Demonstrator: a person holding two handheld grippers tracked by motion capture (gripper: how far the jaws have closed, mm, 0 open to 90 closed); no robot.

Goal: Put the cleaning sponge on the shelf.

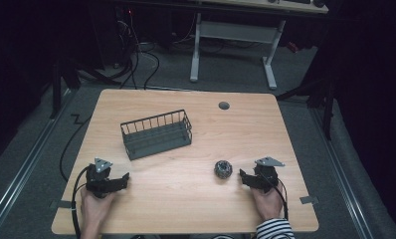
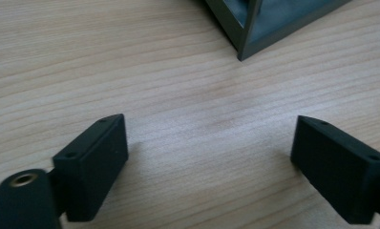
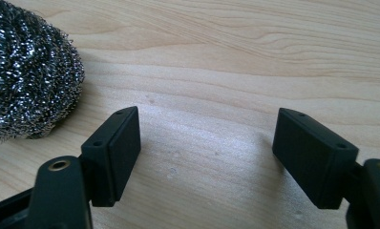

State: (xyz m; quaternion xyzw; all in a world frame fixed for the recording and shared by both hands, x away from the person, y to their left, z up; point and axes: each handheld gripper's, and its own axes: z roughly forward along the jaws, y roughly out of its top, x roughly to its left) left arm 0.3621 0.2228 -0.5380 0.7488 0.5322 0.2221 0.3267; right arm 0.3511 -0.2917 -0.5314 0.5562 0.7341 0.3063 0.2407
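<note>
A steel-wool scouring ball lies on the wooden table at the front right; it is the shiny wire ball at the upper left of the right gripper view. My right gripper rests just right of it, open, with bare wood between its jaws. A dark wire basket stands left of centre; its corner shows at the top of the left gripper view. My left gripper sits near the front left, open, nothing between its jaws.
A round cable hole is near the table's far edge. Beyond the table stands a white-legged desk with cables on the floor. A striped sleeve shows at the bottom right.
</note>
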